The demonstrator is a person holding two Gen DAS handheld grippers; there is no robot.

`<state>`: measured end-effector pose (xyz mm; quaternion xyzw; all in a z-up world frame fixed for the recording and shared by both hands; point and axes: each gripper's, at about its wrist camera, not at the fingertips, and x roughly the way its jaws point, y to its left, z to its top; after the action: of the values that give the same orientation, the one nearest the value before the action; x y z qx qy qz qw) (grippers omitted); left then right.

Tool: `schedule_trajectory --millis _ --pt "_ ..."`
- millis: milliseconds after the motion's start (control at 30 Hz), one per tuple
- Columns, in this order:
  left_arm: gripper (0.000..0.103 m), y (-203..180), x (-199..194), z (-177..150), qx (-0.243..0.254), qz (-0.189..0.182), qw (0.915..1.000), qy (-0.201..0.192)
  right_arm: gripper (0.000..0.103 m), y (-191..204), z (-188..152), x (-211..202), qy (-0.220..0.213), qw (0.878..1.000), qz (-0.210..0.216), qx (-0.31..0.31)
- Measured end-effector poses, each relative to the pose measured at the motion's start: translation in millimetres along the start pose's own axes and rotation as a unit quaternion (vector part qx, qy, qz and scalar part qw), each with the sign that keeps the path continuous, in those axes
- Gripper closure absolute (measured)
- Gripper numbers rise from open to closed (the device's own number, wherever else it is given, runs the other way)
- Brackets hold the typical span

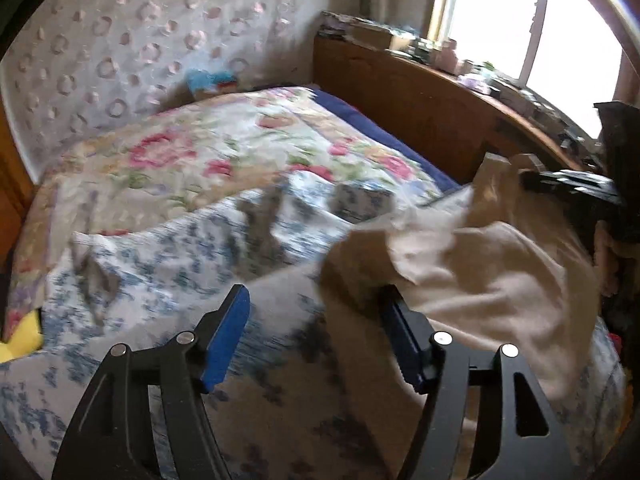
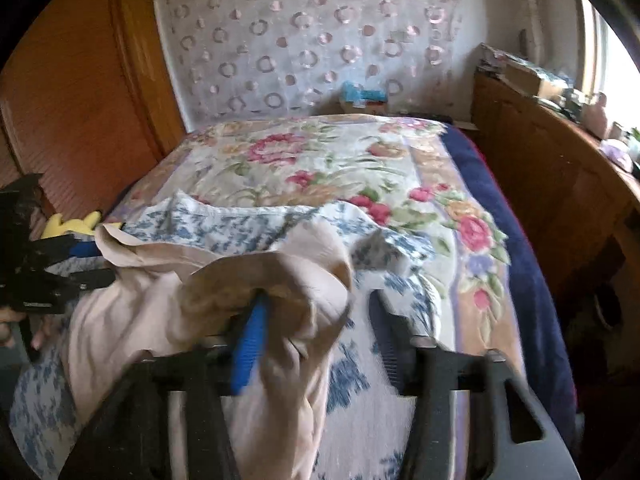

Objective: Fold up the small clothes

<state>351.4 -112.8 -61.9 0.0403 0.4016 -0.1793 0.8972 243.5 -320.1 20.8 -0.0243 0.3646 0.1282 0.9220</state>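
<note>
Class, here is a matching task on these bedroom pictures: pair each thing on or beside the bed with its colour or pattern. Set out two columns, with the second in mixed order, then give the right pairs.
Things:
1. garment
2. soft toy
3. blanket at the bed's edge
4. quilt

Colours or patterns:
A. yellow
B. pink flowers
C. beige
D. navy

Pairs: 1-C, 2-A, 3-D, 4-B
</note>
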Motion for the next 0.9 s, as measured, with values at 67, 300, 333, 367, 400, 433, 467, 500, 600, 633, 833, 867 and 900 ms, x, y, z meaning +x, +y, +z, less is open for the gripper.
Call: schedule_trajectory --millis 67,300,333,367,400,433,467,500,600,633,833,867,900 --pt "0.035 5.8 -0.3 2.0 -0.001 0.025 0.9996 -0.01 0.1 -3.0 3.0 -6.8 -0.021 1.0 0.007 -0.006" --pt "0.035 25.7 -11.8 3.7 -0.039 0.025 0.9984 -0.031 0.098 -20.6 -2.3 -19.3 -0.013 0.996 -0.083 0.038" --pt "0.035 24.2 -12.5 3.2 -0.038 0.021 0.9986 -0.032 0.093 -15.0 -1.6 -18.8 -0.01 0.996 -0.088 0.031" --pt "0.035 22.6 -13.3 1.5 -0.036 0.017 0.9988 -0.03 0.078 -10.3 -3.1 -21.1 -0.004 0.995 -0.094 0.024" --pt "0.035 19.7 -14.0 -0.1 -0.035 0.008 0.999 -0.026 0.061 -2.7 -3.0 -23.8 -0.001 0.995 -0.095 0.019" --pt "0.035 16.8 -13.6 -1.5 -0.035 -0.003 0.9992 -0.022 0.054 2.6 -4.4 -27.4 0.001 0.995 -0.094 0.016" --pt "0.035 13.8 -13.0 -3.5 -0.035 -0.014 0.9992 -0.016 0.045 7.8 -5.4 -29.4 0.003 0.996 -0.091 0.016" --pt "0.035 9.8 -12.4 -6.4 -0.034 -0.025 0.999 -0.012 0.039 13.0 -6.5 -32.3 0.006 0.996 -0.086 0.016" --pt "0.035 -1.9 -8.7 -12.1 -0.025 -0.038 0.9989 -0.003 0.035 17.9 -12.6 -39.4 0.01 0.998 -0.064 0.018" --pt "0.035 -6.3 -6.7 -13.0 -0.018 -0.04 0.999 0.0 0.035 18.8 -14.9 -44.1 0.008 0.998 -0.062 0.017" --pt "0.035 -13.4 10.3 -15.0 -0.008 -0.041 0.9988 0.025 0.033 13.5 -24.8 -30.7 0.034 0.997 -0.071 0.026" --pt "0.035 -12.9 11.7 -15.3 -0.01 -0.042 0.9987 0.026 0.033 10.6 -25.0 -27.5 0.042 0.996 -0.075 0.033" --pt "0.035 -12.8 12.2 -14.4 -0.01 -0.043 0.9987 0.026 0.032 7.2 -24.3 -24.4 0.048 0.995 -0.07 0.045"
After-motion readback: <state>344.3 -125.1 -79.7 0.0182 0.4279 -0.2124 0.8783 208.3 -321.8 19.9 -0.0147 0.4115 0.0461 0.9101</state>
